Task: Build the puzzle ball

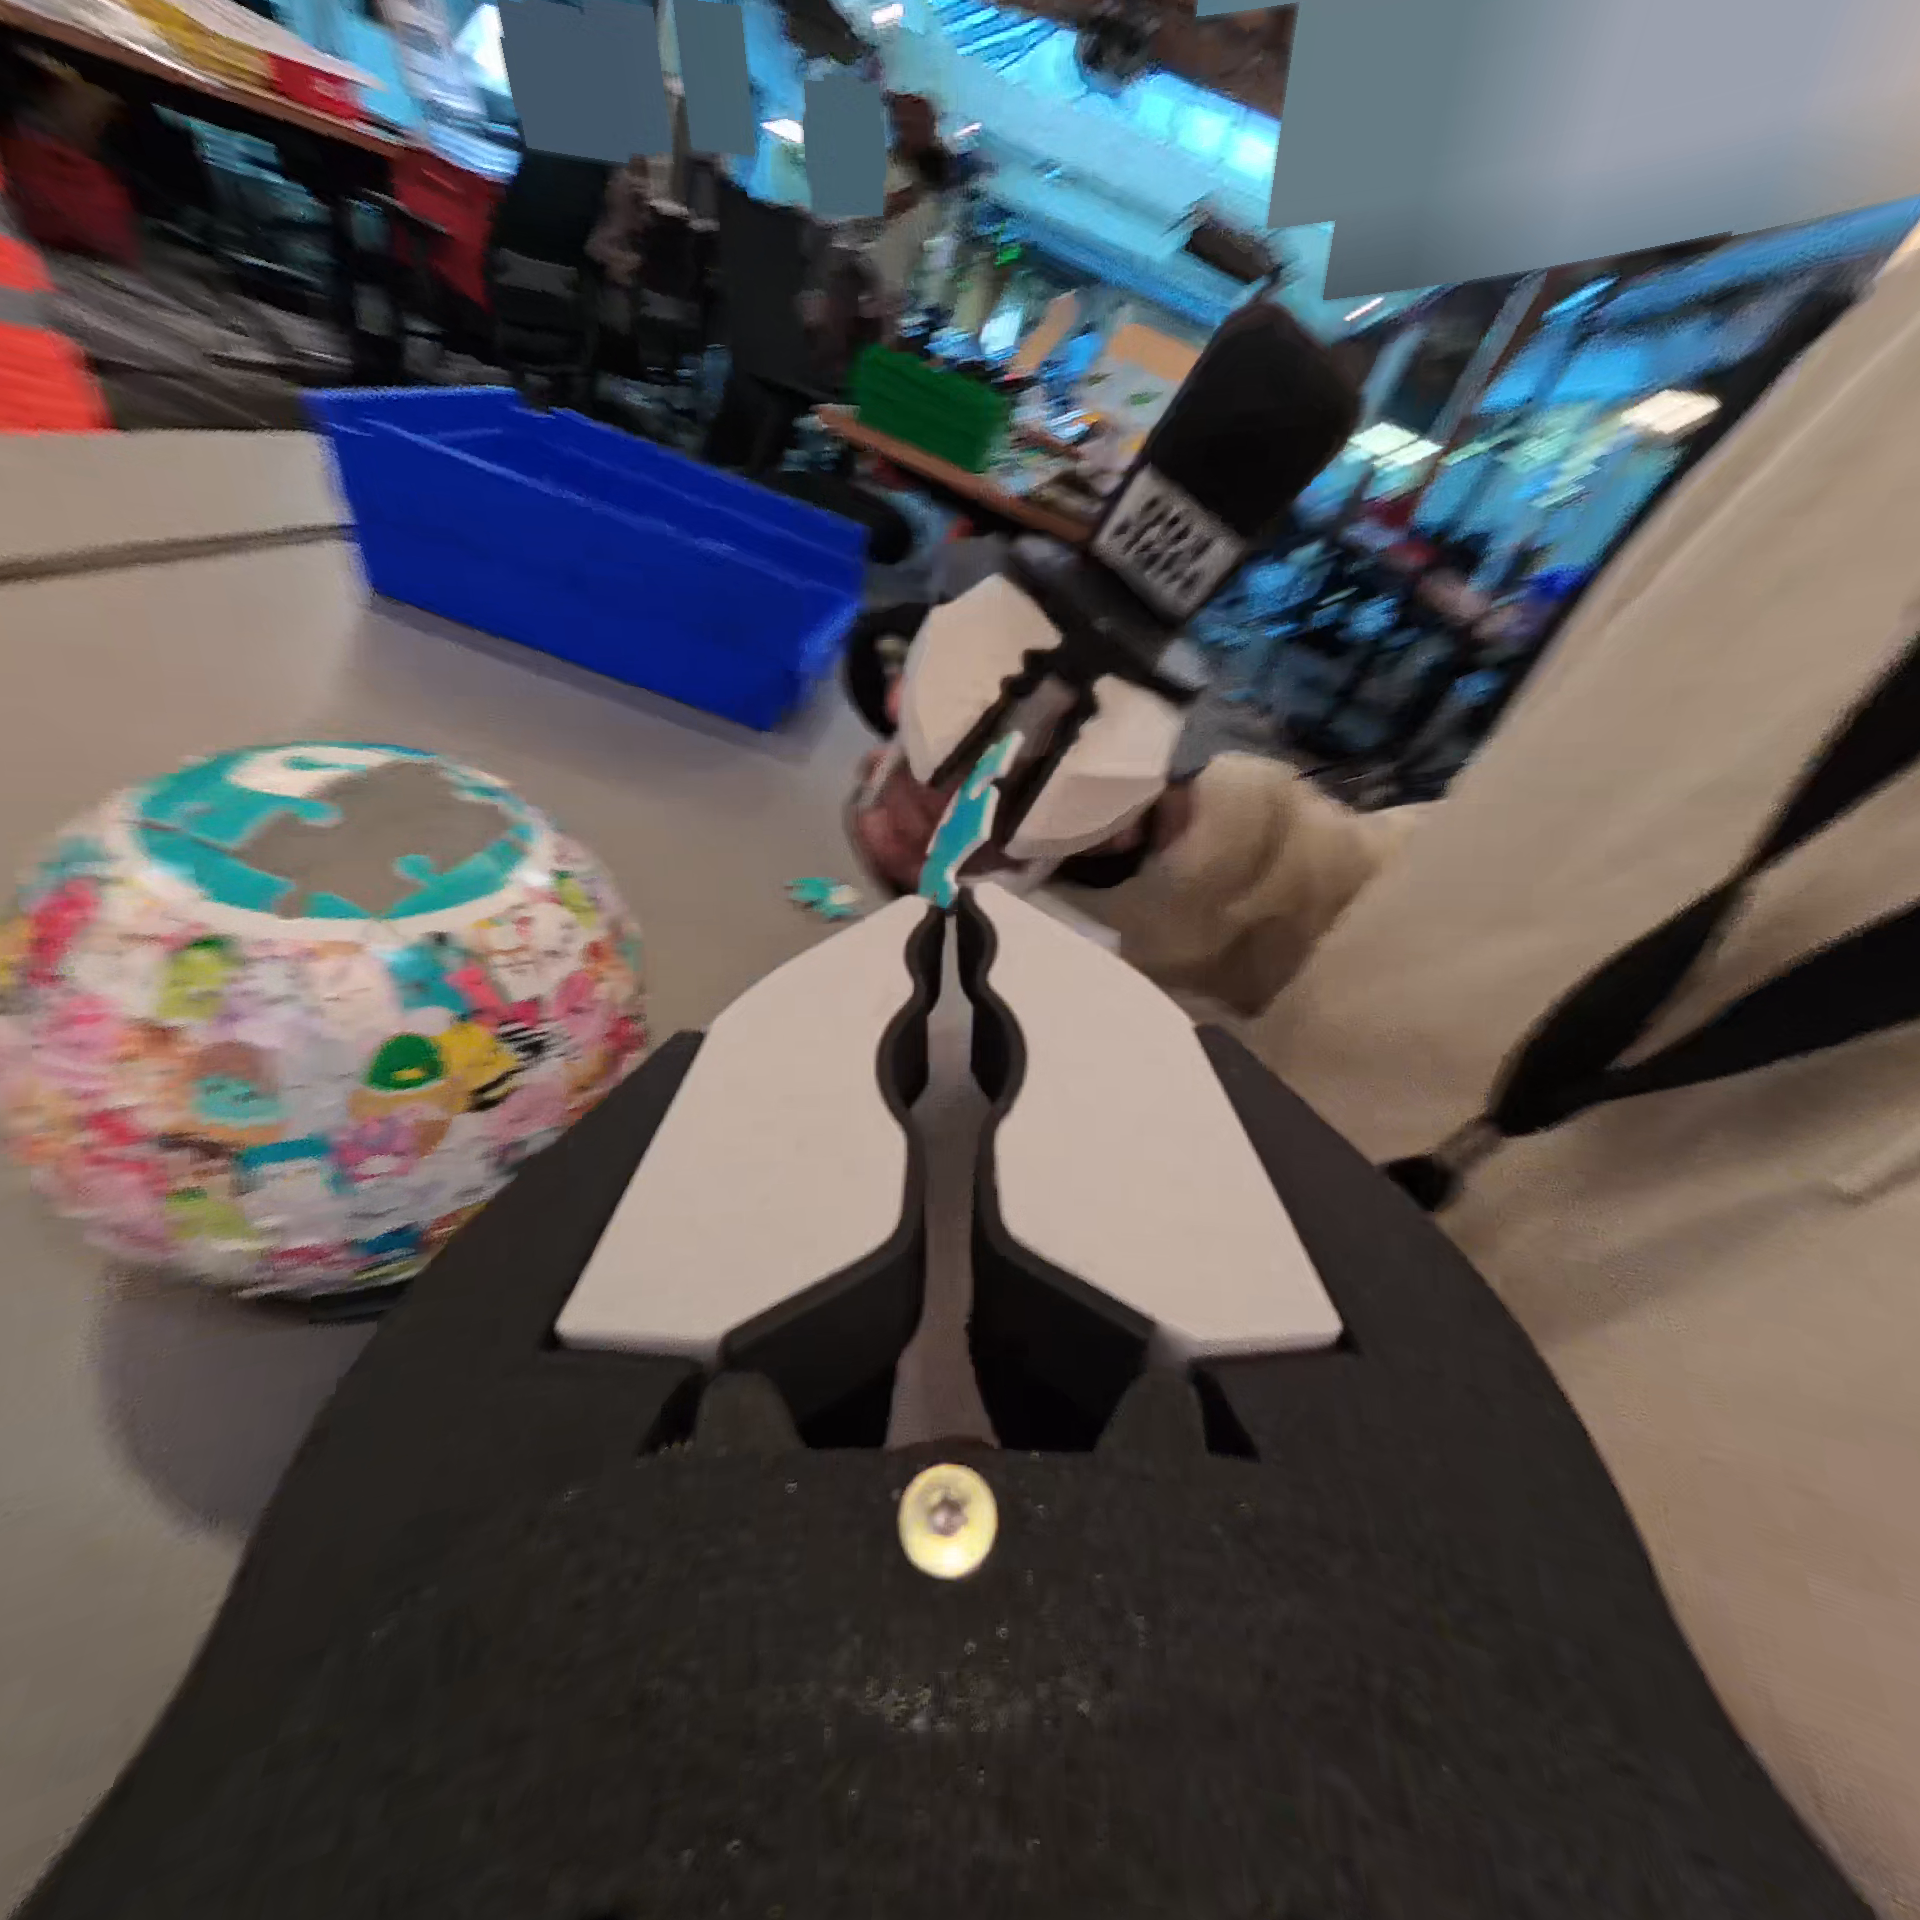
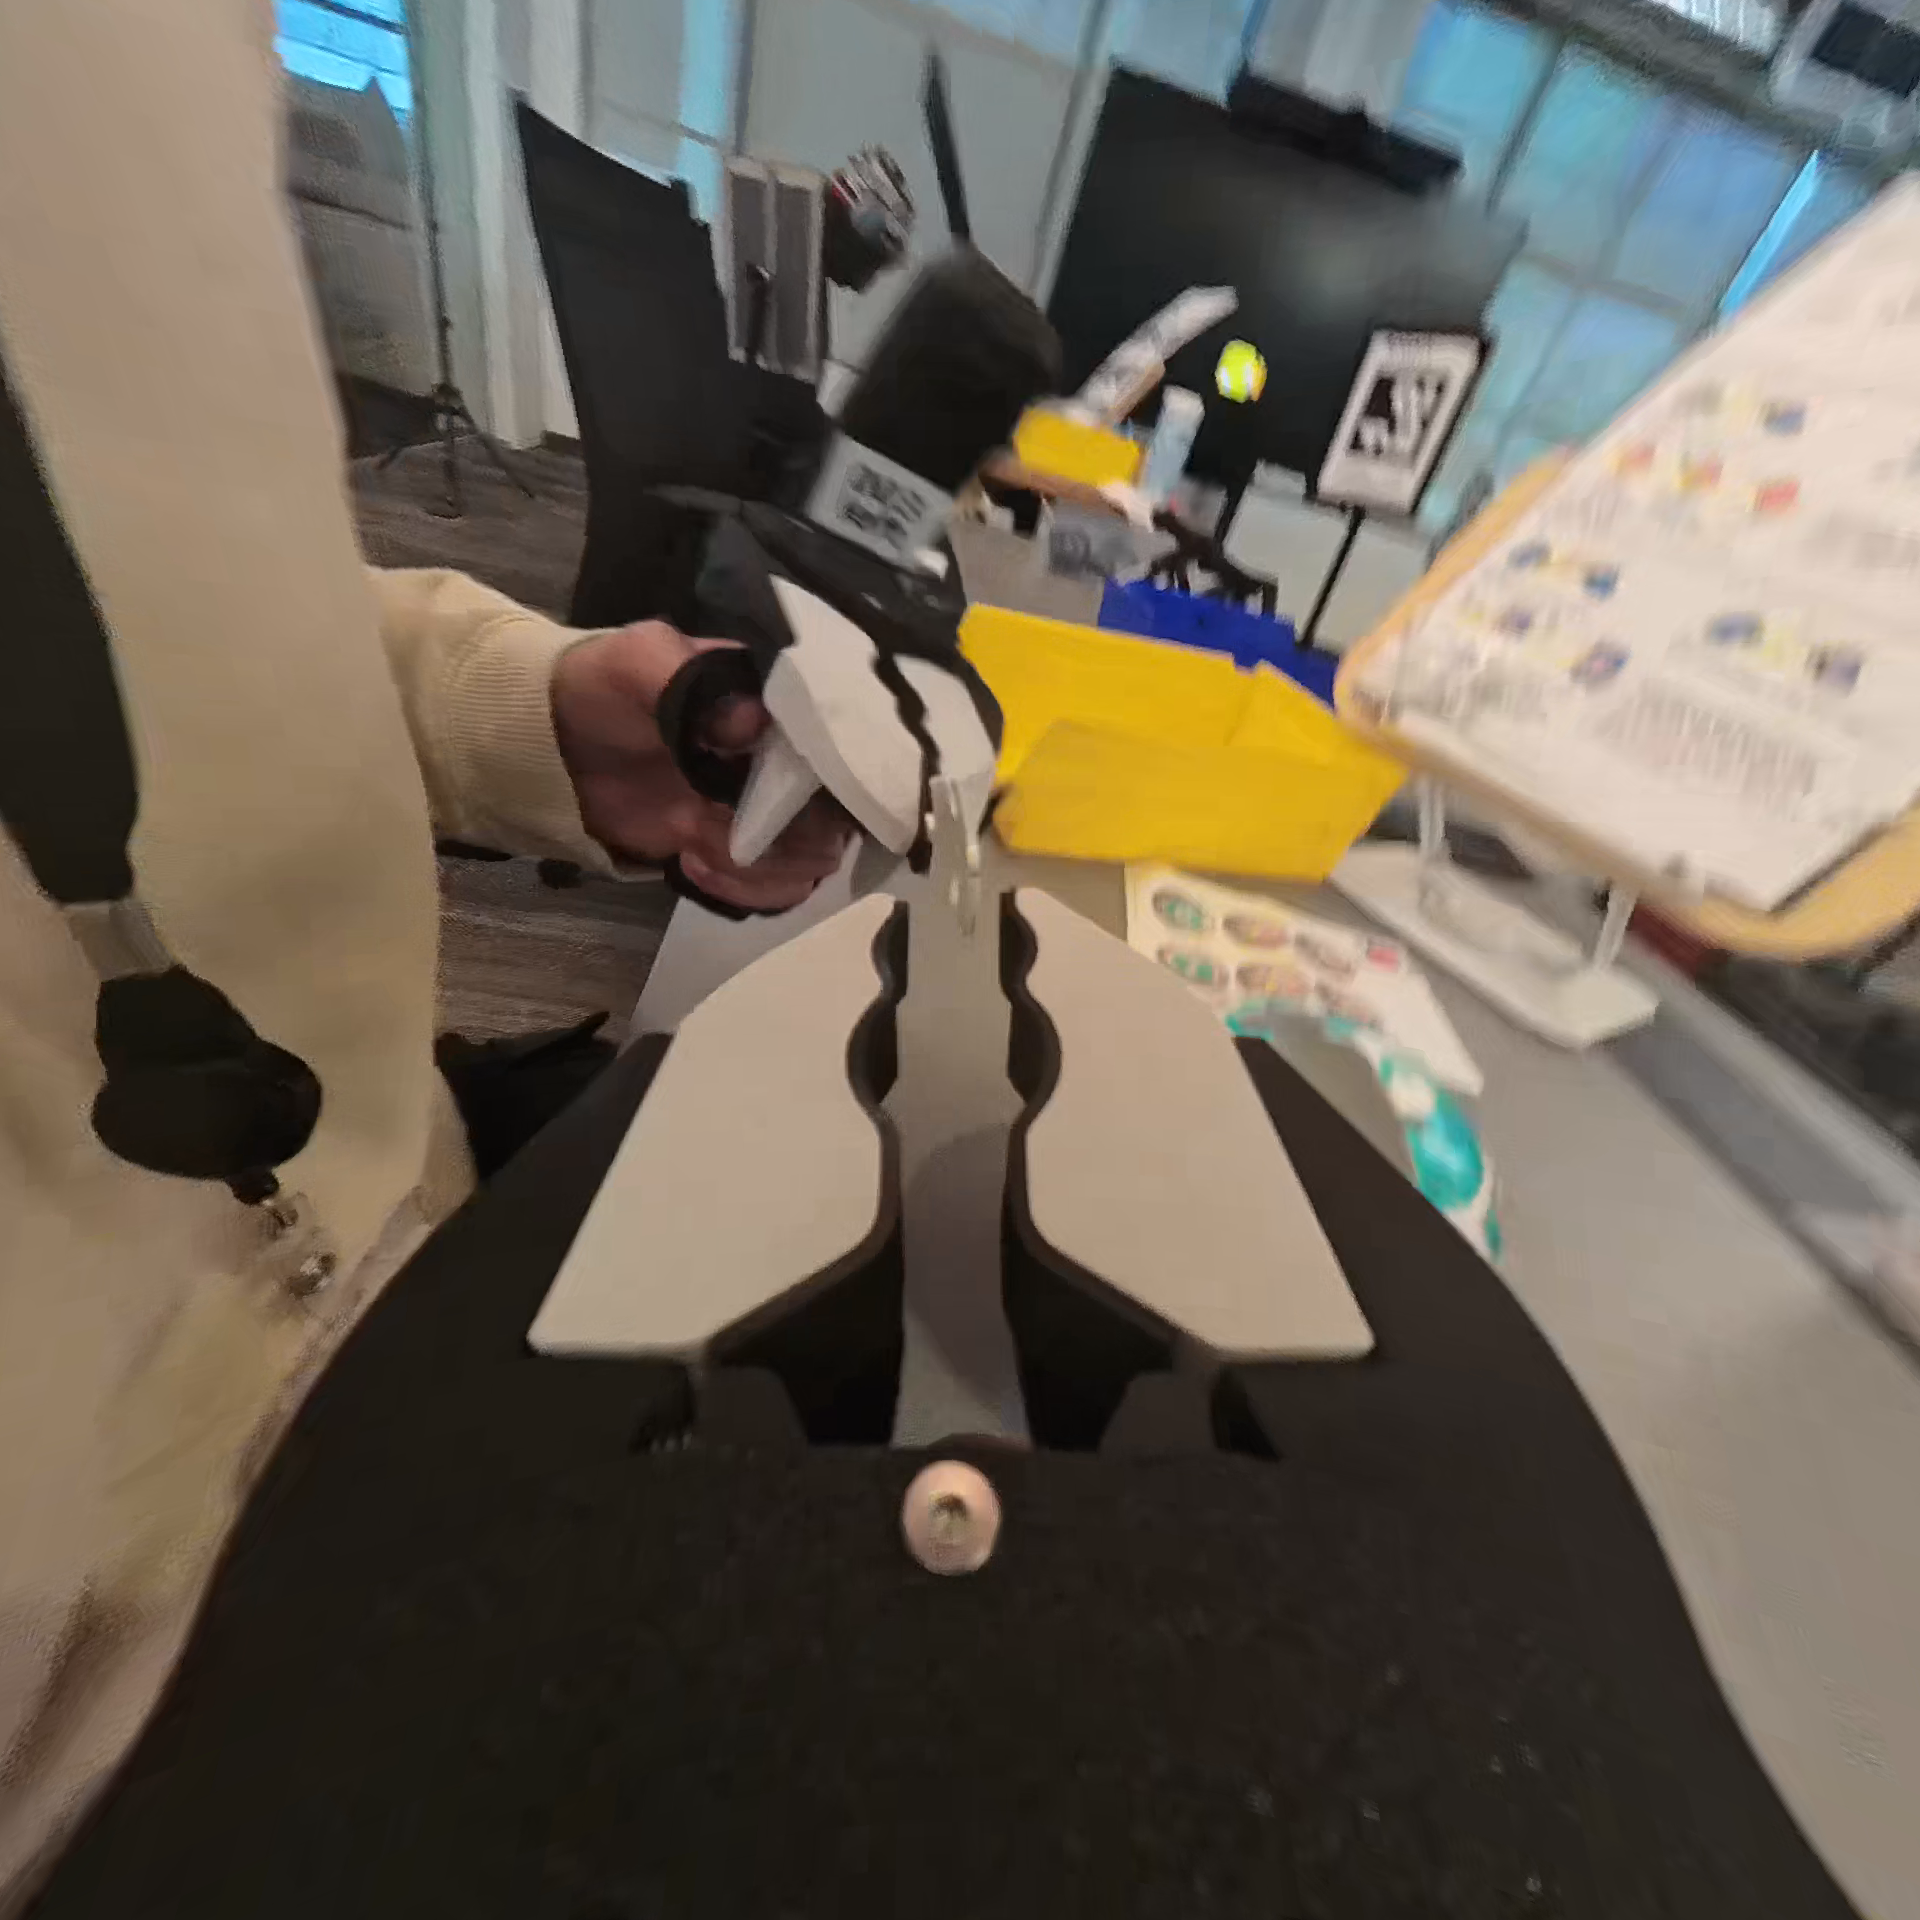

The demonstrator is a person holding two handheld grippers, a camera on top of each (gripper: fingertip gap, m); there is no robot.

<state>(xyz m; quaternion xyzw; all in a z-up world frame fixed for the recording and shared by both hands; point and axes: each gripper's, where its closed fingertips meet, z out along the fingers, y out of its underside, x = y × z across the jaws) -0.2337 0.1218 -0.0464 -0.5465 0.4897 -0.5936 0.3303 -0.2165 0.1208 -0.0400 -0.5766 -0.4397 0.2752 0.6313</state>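
Note:
The puzzle ball (image 1: pixel 312 1018), many-coloured with a teal ring round a hole in its top, sits on the grey table (image 1: pixel 208 644) to the left. My left gripper (image 1: pixel 948 914) is shut on the lower end of a teal puzzle piece (image 1: pixel 961 831) and holds it in the air; it also shows in the right wrist view (image 2: pixel 935 821). The piece's grey back (image 2: pixel 956 862) faces the right camera. My right gripper (image 2: pixel 956 914) is open, with its tips on either side of the piece; it also shows in the left wrist view (image 1: pixel 971 805).
A loose teal piece (image 1: pixel 821 894) lies on the table. A blue bin (image 1: pixel 603 561) stands behind the ball. A yellow bin (image 2: pixel 1174 748), a picture sheet (image 2: pixel 1268 956), a teal bag (image 2: pixel 1444 1143) and a board on a stand (image 2: pixel 1662 644) are at the right. A person's cream sleeve (image 1: pixel 1247 883) is close.

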